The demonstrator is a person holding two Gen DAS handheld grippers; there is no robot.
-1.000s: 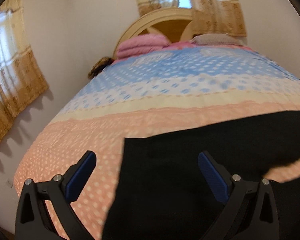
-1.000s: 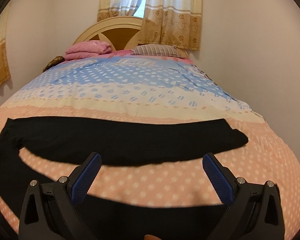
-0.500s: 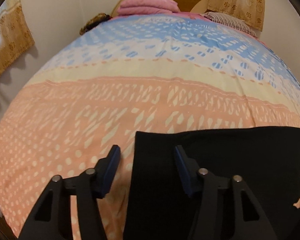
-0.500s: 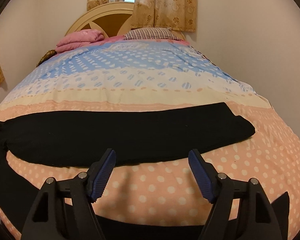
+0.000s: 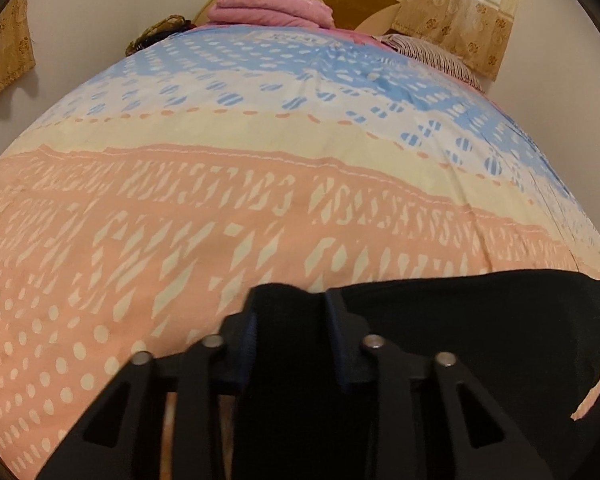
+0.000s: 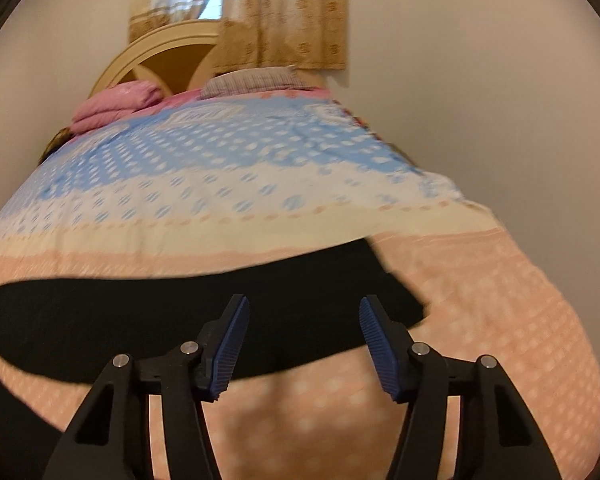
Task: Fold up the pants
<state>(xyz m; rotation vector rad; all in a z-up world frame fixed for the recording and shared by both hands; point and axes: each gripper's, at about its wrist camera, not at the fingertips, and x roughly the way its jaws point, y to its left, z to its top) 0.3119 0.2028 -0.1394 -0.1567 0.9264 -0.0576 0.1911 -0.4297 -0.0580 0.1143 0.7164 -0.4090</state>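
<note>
Pants corner now bunched between left claw jaws, which were wide apart a second ago and are closing onto it; right claw jaws, also closing, nothing between yet, pant leg just ahead on bed: fold grasp starting

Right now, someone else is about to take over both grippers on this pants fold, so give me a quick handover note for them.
Left gripper: fingers closing, with a bunched corner of the black pants between them.
Right gripper: fingers closing but wide apart, empty, hovering over the far leg near its end.
Pants: spread across the peach end of the bedspread, one leg along the bed, the other at the near edge.
Done: left grasp nearly made.
Left: finish both grasps, then all the folds; none shows yet.
</note>
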